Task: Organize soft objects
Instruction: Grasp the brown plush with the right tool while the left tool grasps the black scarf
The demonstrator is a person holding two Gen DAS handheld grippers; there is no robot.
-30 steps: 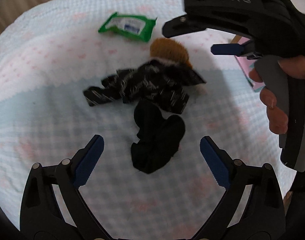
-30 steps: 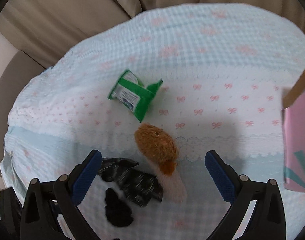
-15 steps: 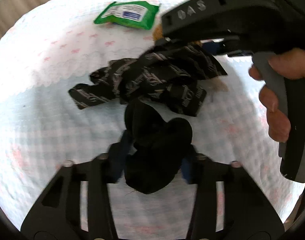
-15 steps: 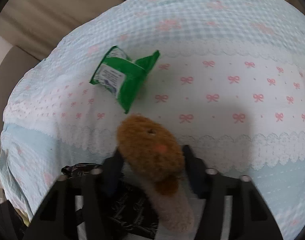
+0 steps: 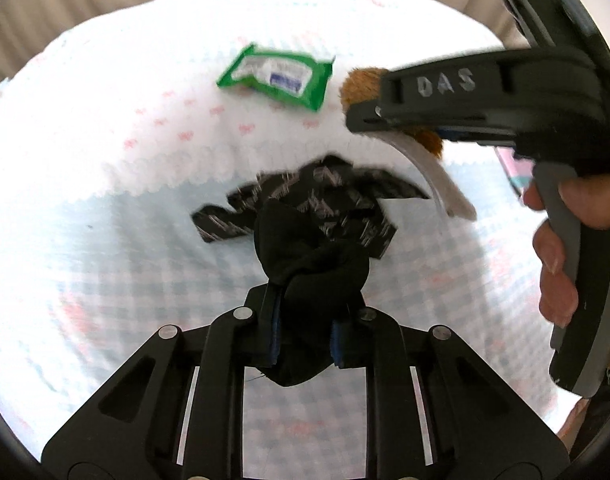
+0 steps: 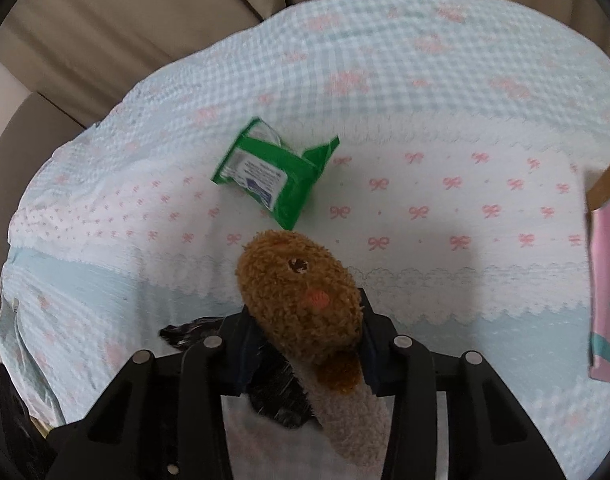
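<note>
The left tool (image 5: 305,330) is squeezed tight on a black sock (image 5: 311,276); the sock bulges out in front of the tool and hangs a little under it, because it is soft and squashes easily; the sock looks lifted just off the blanket (image 5: 105,200), though the picture is a bit blurry, so I cannot be sure.

The right tool (image 6: 305,344) is pinched shut on a brown fuzzy toy (image 6: 301,288); it grips the toy's round brown head from both sides, and the pale long part trails back under the tool; holding the fat part is a good idea, I think, because it will not slip out.

A third soft thing, a black patterned cloth (image 5: 325,196), lies crumpled on the blanket near the middle; it sits just behind the black sock and partly under the right tool; nobody holds it.

A green wipes pack (image 6: 265,180) lies flat farther back, toward the far edge of the blanket; it is apart from the other things.

A pink box (image 6: 609,288) stands at the right edge of the blanket, and a brown cardboard flap shows above it; I guess the soft things may go there, but I cannot tell.

Both tools have one thing each, so I think the picking-up part is done for these two; the cloth and maybe the pack are left; the sock could catch on the cloth, since they are so close.
</note>
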